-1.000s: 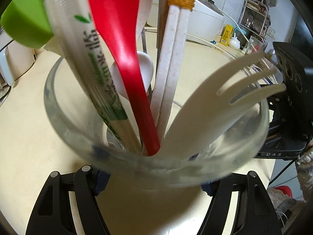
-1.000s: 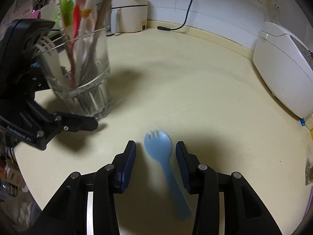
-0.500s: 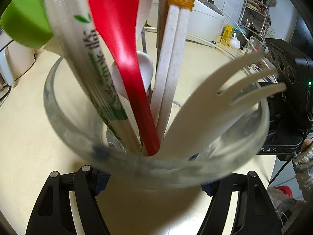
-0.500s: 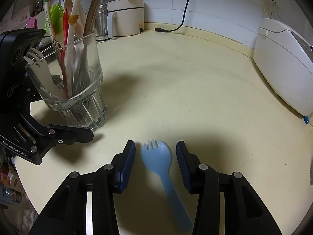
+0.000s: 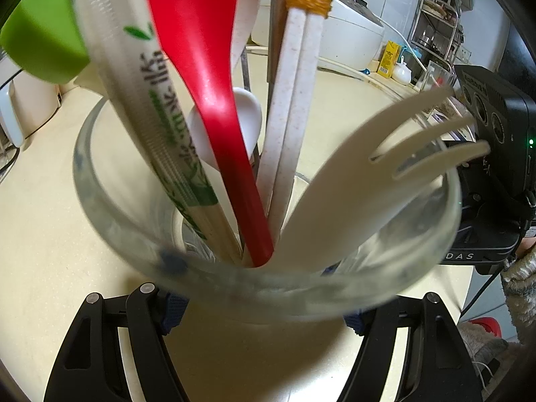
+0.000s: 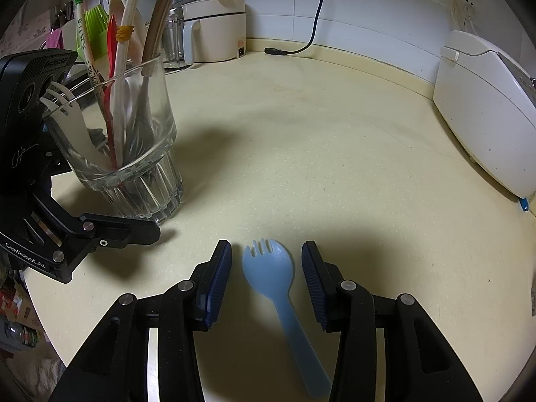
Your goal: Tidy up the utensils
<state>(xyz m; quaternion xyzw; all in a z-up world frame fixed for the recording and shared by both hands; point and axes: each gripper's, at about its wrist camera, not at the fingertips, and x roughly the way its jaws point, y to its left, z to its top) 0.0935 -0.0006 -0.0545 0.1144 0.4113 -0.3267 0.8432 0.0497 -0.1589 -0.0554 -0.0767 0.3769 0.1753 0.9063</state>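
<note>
Left gripper: clenched on glass holding utensils, on counter | Right gripper: released, pads either side of blue spork, not touching, spork flat on counter

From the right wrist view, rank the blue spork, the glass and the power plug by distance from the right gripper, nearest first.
1. Blue spork: lying between the open fingers of the right gripper.
2. Glass: left, on the counter.
3. Power plug: far back by the wall.
</note>
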